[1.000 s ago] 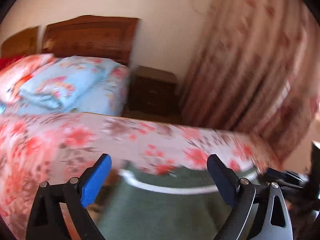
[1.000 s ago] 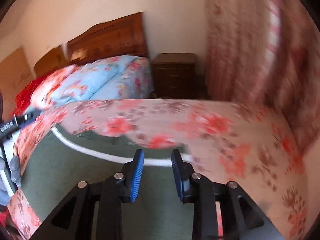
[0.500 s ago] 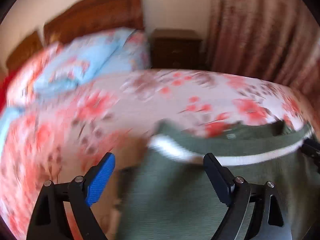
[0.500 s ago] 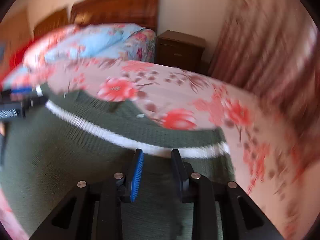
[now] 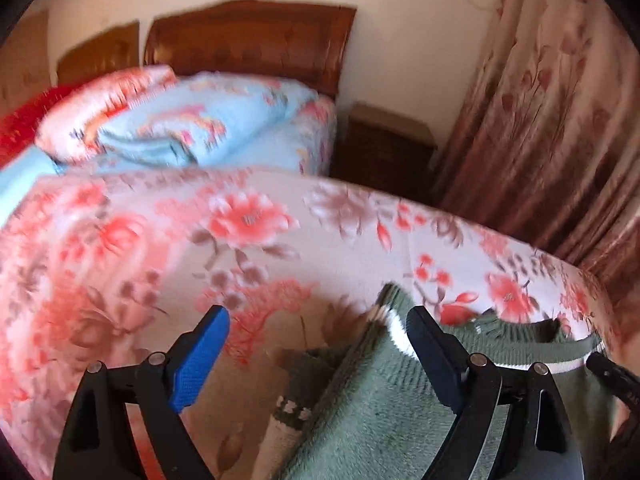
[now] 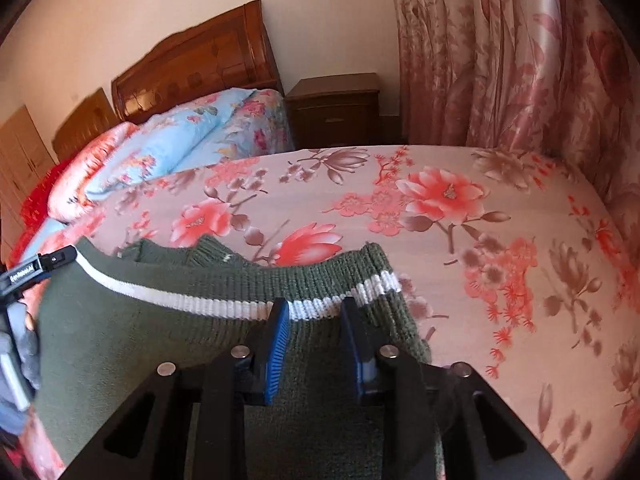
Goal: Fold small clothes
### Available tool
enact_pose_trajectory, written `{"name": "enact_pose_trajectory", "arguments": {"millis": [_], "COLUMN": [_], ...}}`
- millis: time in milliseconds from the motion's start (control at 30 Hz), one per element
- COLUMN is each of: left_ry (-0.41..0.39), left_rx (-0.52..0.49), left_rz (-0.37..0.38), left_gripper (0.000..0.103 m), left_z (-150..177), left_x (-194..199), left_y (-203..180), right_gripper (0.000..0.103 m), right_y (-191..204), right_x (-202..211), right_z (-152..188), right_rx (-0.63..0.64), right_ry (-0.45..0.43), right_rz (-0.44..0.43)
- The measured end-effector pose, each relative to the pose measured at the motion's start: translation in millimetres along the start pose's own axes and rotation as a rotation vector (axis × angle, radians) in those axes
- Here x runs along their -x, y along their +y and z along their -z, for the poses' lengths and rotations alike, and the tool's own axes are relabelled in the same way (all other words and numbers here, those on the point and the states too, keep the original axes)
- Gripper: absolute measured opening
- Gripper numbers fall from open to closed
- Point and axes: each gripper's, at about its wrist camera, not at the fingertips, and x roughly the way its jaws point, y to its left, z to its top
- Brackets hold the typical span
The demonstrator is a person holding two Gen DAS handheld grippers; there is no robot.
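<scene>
Green knitted sweater (image 6: 168,344) with a white hem stripe lies on the floral bedspread (image 6: 460,216), lower left of the right wrist frame. The right hand-held gripper (image 6: 316,344) pinches its hem. The left hand-held gripper (image 5: 316,364) stands wide open at the sweater's corner.

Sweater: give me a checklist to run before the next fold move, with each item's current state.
1. Right gripper shut on the sweater near its white stripe: ok.
2. Left gripper gripping cloth: not ok, fingers wide open.
3. Sweater edge within left gripper's reach: ok, it lies by the right-hand finger.
4. Sweater lying flat: cannot tell, the front is hidden.
5. Bedspread ahead free of other clothes: ok.
</scene>
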Motion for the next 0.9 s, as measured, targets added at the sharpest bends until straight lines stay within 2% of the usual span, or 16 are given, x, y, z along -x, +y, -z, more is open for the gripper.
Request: {"name": "enact_pose_trajectory", "arguments": {"millis": [67,133,200,267,300,333,367,400,433,500,533,600,633,667,733,900], "left_ry": [-0.035,-0.036,-0.010,0.046,0.072,0.106,0.189,0.204,0.166,0.147,0.156,0.140,0.111,0.097,0.078,0.080], "left_rx": [-0.028,-0.066,-0.137,-0.220,-0.260,-0.296,-0.313,-0.303,-0.270,-0.274,-0.285,-0.287,-0.331,-0.358,-0.354,-0.297], "left_rz": [0.044,0.152,0.204,0.222,0.200,0.165,0.134,0.129,0.126,0.027,0.001,0.048,-0.002,-0.027,-0.021,0.011], "left_gripper": [0.103,0.103,0.103,0.103,0.103,0.103,0.103,0.103,0.103,0.103,0.103,0.103,0.103,0.103,0.103,0.103], "left_z": [2,9,20,31,38,46,52,51,44,40,41,43,48,52,56,56], "left_x": [24,43,49,38,30,17,-3,-6,-1,-1,-3,4,8,9,16,18], "left_y": [-14,-36,-61,-84,-92,-99,-101,-100,-94,-87,-81,-69,-69,-69,-66,-54], "right_gripper": [0.027,0.028,0.028,0.028,0.028,0.028,0.028,0.028,0.028,0.029,0.028,0.028,0.024,0.020,0.013,0.013], "right_y": [2,17,43,80,97,112,120,124,121,107,97,73,54,42,23,23], "right_x": [5,18,31,33,26,23,25,25,25,28,31,35,37,40,43,42], "right_z": [1,5,16,33,44,53,59,62,61,57,54,51,52,52,55,56], "right_rx": [-0.021,-0.028,0.025,0.133,0.192,0.255,0.296,0.320,0.301,0.235,0.204,0.156,0.109,0.074,0.028,0.019], "right_ry": [0.015,0.020,0.002,0.027,0.070,0.057,0.012,-0.002,-0.003,0.008,0.003,-0.009,-0.011,-0.023,-0.042,-0.068], "right_rz": [0.008,0.005,-0.077,-0.101,-0.094,-0.035,0.006,0.031,0.018,-0.004,0.031,0.139,0.136,0.085,0.010,-0.006]}}
